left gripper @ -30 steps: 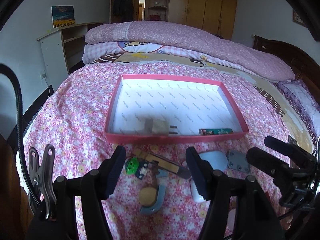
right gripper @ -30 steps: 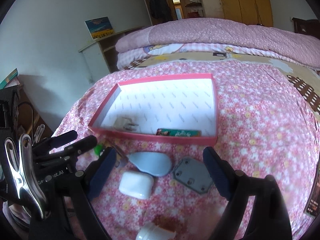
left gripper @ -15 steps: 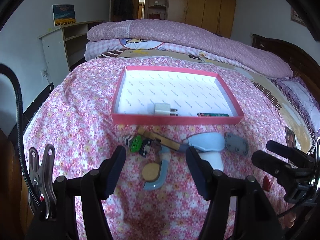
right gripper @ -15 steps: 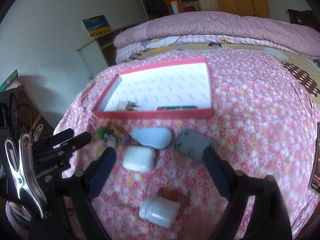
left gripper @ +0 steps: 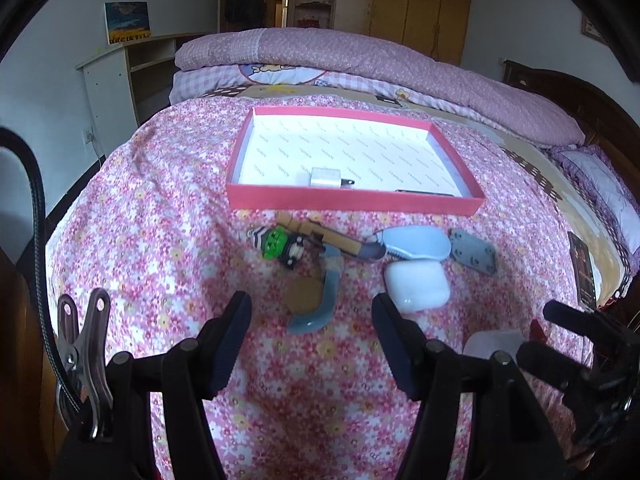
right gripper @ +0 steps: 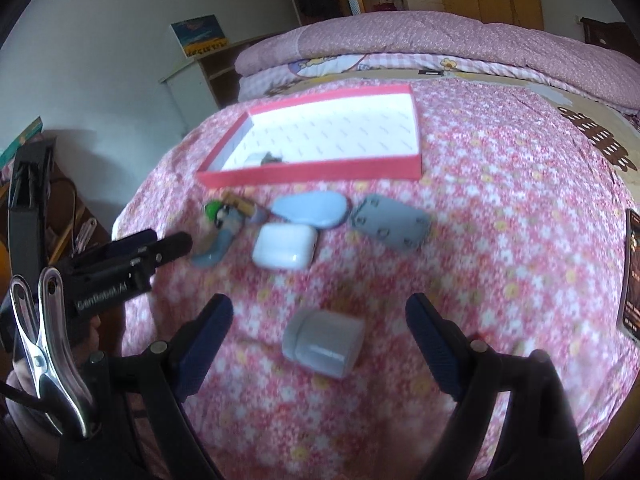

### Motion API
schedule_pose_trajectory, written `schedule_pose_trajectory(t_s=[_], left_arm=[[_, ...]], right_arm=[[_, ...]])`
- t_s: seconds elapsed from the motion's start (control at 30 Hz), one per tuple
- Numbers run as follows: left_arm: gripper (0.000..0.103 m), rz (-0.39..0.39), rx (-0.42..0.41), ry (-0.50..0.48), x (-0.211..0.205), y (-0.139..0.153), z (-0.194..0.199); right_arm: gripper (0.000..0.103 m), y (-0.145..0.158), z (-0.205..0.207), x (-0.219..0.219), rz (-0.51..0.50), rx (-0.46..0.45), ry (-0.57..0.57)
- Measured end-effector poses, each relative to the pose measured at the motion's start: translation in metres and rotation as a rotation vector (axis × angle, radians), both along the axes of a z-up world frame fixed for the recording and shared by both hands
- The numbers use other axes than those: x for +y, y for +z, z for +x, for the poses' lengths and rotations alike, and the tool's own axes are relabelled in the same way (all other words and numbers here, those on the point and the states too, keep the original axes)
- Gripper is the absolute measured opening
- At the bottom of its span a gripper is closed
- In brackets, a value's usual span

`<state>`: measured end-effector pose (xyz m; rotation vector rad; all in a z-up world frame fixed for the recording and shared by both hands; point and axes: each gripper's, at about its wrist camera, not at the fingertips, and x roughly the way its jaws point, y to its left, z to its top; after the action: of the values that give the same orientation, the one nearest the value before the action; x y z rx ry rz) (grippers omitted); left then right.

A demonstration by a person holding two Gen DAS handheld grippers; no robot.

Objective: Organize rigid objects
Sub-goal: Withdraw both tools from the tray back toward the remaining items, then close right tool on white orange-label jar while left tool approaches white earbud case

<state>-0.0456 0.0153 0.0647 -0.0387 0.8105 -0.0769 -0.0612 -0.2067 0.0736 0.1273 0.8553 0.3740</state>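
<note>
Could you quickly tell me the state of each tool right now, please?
Left tool: open, holding nothing, above the bedspread.
Right tool: open, holding nothing; the small white bottle lies untouched between its fingers.

A bed with a pink floral cover (left gripper: 160, 216) carried a shallow red-walled cardboard tray (left gripper: 352, 202). Nearer lay a green-and-black toy (left gripper: 276, 242), a tan wooden stick (left gripper: 320, 234), a pale blue oval case (left gripper: 416, 242), a grey metal plate (left gripper: 472, 252), a white rounded box (left gripper: 416, 284) and a small white jar (right gripper: 322, 342).

Soft daylight fills both views, brightest on the white tray floor (left gripper: 344, 152). The right wrist view is motion-blurred. Fisheye bending and dark vignetting mark the edges.
</note>
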Motion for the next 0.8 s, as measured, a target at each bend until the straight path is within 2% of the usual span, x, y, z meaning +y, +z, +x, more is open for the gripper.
schedule_pose_trajectory(t_s=[0.3, 0.67, 0.8], left_arm=[[0.066, -0.010, 0.020, 0.020, 0.016, -0.015, -0.010], [0.066, -0.036, 0.053, 0.034, 0.028, -0.034, -0.011], [0.066, -0.038, 0.054, 0.026, 0.026, -0.036, -0.011]], right_arm=[[0.090, -0.017, -0.013, 0.016, -0.073, -0.002, 0.036], [0.090, -0.034, -0.010, 0.018, -0.078, 0.042, 0.039], [0.080, -0.040, -0.006, 0.018, -0.066, 0.068, 0.035]])
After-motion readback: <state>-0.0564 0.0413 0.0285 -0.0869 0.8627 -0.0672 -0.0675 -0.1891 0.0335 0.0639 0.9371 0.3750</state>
